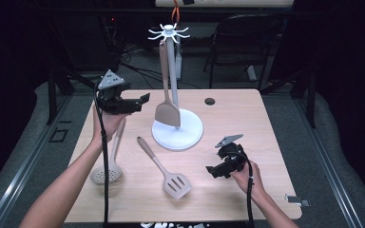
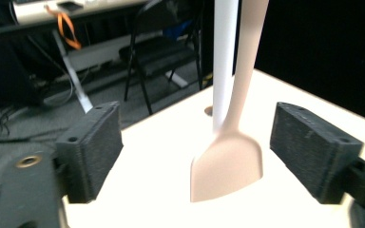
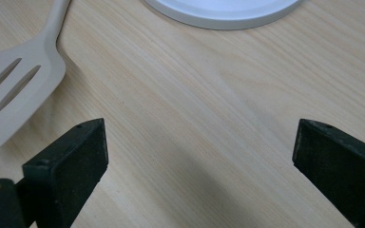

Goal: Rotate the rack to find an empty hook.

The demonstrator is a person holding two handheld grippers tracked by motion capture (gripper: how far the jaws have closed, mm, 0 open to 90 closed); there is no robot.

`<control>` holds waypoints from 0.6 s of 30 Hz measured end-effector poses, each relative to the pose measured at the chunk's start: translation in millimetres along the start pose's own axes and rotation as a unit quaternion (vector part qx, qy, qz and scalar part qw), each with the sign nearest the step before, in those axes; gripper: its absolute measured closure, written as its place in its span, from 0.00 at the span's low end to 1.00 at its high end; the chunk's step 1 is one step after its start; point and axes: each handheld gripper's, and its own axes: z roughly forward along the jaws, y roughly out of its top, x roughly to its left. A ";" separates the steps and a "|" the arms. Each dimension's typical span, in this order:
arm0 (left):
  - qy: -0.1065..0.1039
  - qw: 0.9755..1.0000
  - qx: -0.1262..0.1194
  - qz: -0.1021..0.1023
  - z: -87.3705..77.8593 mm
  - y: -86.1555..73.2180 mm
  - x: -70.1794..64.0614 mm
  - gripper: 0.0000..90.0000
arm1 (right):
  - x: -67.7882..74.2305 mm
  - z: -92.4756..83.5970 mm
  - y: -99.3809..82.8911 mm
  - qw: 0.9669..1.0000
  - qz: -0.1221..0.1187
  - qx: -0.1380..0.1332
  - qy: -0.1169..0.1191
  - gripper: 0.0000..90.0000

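Looks like the job here is hanging kitchen utensils on the rack, and it's about a third done. Starting at the left: a skimmer (image 1: 107,174) lies flat on the tabletop (image 1: 266,137) near the left edge, its handle running up under the left hand, so that one hasn't been hung. Just above it the left tongs (image 1: 140,100) are held off the tabletop, pointing right at the rack, jaws standing wide with nothing between the pads. In the left gripper view the spatula (image 2: 228,166) sits in the gap ahead of them but clear of both pads, so I'd say it's hanging on its own. Next over, a slotted turner (image 1: 171,178) lies on the tabletop at the near middle, handle angled to the far left, also waiting. Then the rack (image 1: 177,129), a white pole on a round base with hooks on top, stands at the far middle; the spatula (image 1: 166,107) hangs from a hook alongside the pole, blade down just above the base. At the right, the right tongs (image 1: 211,172) hover low over bare tabletop, jaws wide and empty, aimed left toward the turner, which shows at the left edge of the right gripper view. So one's up, two are left, and the turner seems the likely next pick.
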 end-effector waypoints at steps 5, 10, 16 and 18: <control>-0.003 1.000 0.026 -0.013 -1.0 -30.1 3.6 0.14 | 1.2 3.0 -0.4 1.000 0.000 -0.001 0.007 0.04; -0.001 0.999 0.048 -0.022 -1.6 -58.9 5.7 0.11 | 2.7 4.8 -0.3 1.000 -0.002 0.009 0.013 0.04; -0.001 0.997 0.062 -0.039 -1.3 -84.4 7.7 0.09 | 4.5 8.5 -0.8 1.000 -0.001 0.006 0.018 0.04; 0.001 0.997 0.066 -0.042 -0.3 -91.9 7.6 0.08 | 4.8 9.4 -0.6 1.000 0.000 0.006 0.019 0.03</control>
